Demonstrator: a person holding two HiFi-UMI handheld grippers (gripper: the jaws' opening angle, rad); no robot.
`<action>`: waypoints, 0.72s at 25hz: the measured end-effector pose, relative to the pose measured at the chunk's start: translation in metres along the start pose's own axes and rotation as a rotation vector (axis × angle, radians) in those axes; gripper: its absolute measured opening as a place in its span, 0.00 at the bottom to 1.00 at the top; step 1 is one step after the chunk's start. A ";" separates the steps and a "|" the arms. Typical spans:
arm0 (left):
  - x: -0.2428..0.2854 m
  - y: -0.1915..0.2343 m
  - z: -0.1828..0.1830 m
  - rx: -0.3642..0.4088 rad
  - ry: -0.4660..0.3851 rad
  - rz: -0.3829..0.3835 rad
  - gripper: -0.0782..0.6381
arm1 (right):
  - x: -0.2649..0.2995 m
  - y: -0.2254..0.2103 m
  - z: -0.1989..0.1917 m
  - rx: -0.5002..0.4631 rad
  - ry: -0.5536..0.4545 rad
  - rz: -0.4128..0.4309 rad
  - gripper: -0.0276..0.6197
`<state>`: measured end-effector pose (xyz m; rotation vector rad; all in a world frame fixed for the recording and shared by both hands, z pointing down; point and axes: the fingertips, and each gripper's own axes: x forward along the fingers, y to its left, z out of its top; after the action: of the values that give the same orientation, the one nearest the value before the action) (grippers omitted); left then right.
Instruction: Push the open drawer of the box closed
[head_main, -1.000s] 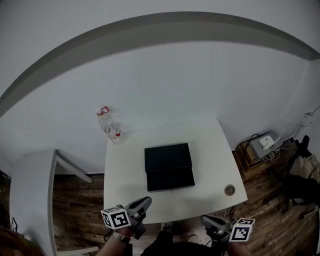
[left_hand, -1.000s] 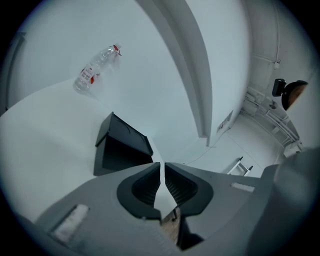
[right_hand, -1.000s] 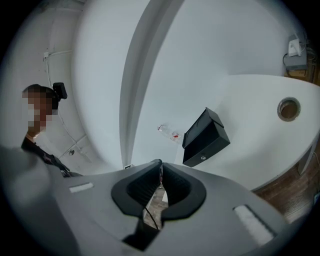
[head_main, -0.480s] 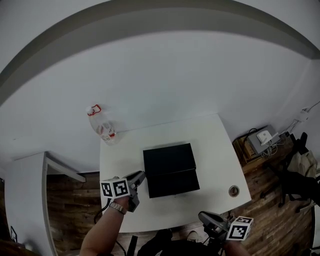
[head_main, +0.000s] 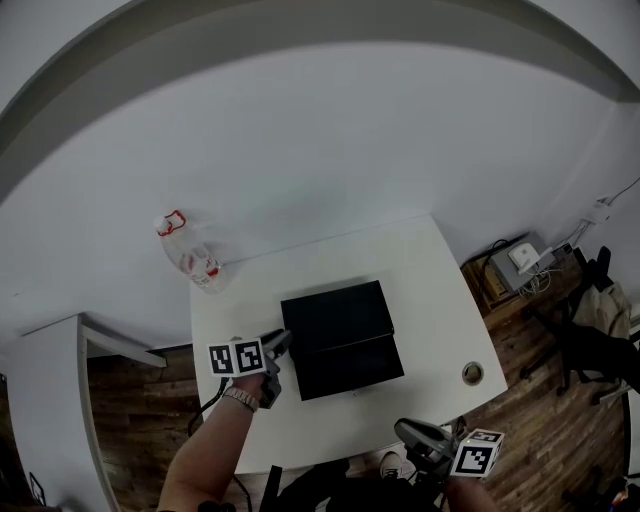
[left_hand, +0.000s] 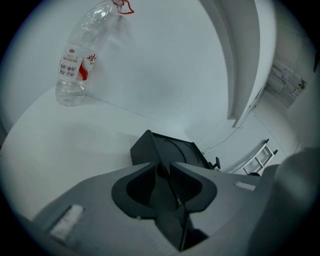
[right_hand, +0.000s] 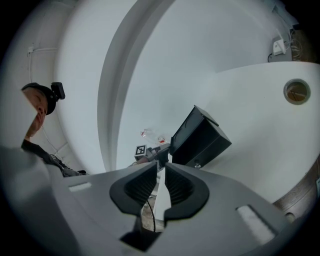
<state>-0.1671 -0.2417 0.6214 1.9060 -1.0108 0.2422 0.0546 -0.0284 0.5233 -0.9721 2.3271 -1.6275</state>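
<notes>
One box (head_main: 335, 318) mid-tabletop (head_main: 430, 300); one drawer (head_main: 348, 366) juts from its near face toward you, so closing push runs away from you. Two grippers: your left gripper (head_main: 278, 345) nearer, just beside drawer's left corner, jaws opening, nothing between; right gripper (head_main: 408, 433) at near edge, jaws slightly apart, empty. One bottle (head_main: 188, 253) far left.

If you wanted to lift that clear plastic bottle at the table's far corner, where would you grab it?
Grip the bottle around its labelled middle, coming in level from the near side. It stands upright at the table's far left corner, close to the wall behind, so the front is open. The body is round and straight-sided there; the neck looks too narrow for a steady hold.
</notes>
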 end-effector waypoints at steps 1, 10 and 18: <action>0.001 0.000 0.001 -0.009 -0.001 -0.007 0.24 | 0.003 -0.002 -0.001 0.004 0.003 -0.002 0.13; 0.004 0.001 0.003 -0.090 -0.038 -0.020 0.24 | 0.044 -0.043 -0.020 0.001 0.092 -0.099 0.15; 0.004 0.000 0.003 -0.136 -0.081 -0.018 0.24 | 0.100 -0.097 -0.036 0.001 0.241 -0.242 0.15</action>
<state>-0.1655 -0.2457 0.6221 1.8120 -1.0370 0.0842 0.0017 -0.0776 0.6475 -1.1548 2.4372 -1.9344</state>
